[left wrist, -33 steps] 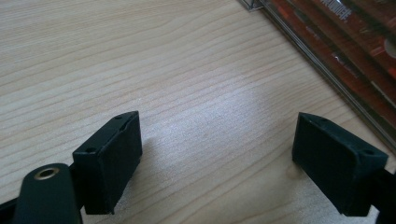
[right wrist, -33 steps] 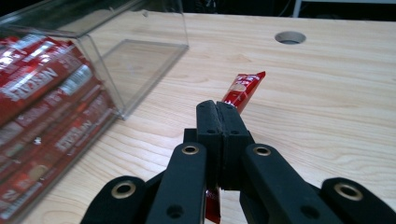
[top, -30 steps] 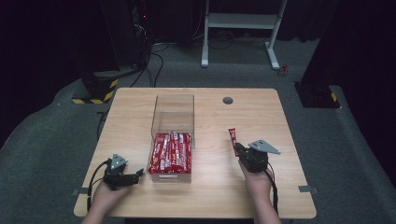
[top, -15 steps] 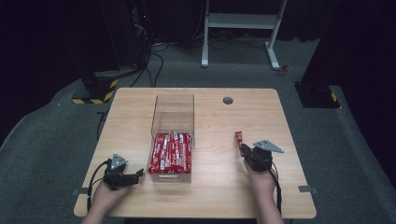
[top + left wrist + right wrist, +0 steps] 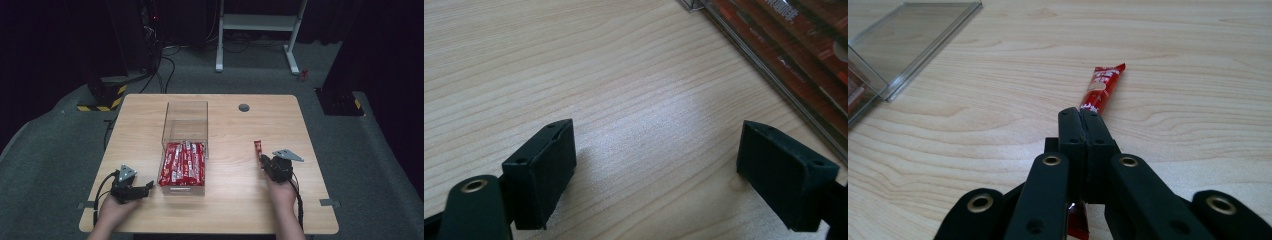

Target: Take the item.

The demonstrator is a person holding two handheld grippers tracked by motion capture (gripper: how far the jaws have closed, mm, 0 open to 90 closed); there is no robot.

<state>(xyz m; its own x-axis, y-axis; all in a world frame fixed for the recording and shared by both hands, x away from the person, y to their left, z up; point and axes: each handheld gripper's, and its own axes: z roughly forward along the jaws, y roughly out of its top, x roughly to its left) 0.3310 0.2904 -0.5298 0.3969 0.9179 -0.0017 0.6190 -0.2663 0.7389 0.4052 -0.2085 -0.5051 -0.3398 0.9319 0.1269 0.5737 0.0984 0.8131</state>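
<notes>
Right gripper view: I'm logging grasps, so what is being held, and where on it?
The right gripper is shut on a thin red foil stick packet, clamped near its lower end.

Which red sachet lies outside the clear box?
The lone red sachet clamped in the right gripper, over bare table right of the clear box; all others are packed inside it.
</notes>
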